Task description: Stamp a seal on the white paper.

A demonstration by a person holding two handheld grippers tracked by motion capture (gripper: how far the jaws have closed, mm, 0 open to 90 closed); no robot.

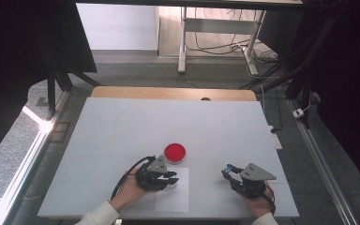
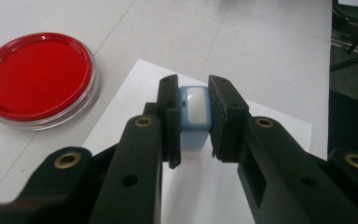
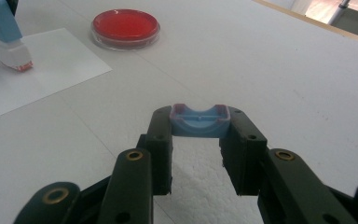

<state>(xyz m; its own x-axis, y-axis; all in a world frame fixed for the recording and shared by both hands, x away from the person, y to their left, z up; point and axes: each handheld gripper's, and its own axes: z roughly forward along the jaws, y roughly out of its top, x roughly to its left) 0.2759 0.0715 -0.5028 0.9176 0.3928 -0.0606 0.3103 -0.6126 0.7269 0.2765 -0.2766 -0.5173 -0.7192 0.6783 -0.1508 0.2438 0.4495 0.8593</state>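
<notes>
Right up close, matte black jaws of hard plastic, brass-ringed screw holes glinting along the linkages: that's the left gripper (image 2: pixel 195 119), and it's clamped on a small blue stamp (image 2: pixel 194 116), a boxy, rounded-corner plastic body with a glossy white inset on top. The stamp stands over a plain white sheet of paper (image 2: pixel 261 140), smooth and flat on the table. From the right gripper view you can see the stamp's (image 3: pixel 7 35) lower end: white casing, a reddish inked face at the bottom, tilted, just above the paper or touching it; I can't tell which.

Over on the right, the right gripper (image 3: pixel 199 126) pinches a blue cap (image 3: pixel 199 122), a shallow tray-like shell with a curved scoop in its wall and a pinkish rim. It's held clear above the table (image 3: pixel 284 70), whose surface is pale grey-white with a faint grainy texture.

Beyond the paper sits a round ink pad (image 1: pixel 175 152), vivid red in a clear, glossy plastic dish, lying flat, near the stamp.

From the high view, both hands come in from the bottom edge, left gripper (image 1: pixel 168 179) over the paper, right gripper (image 1: pixel 228 172) well apart from it.
</notes>
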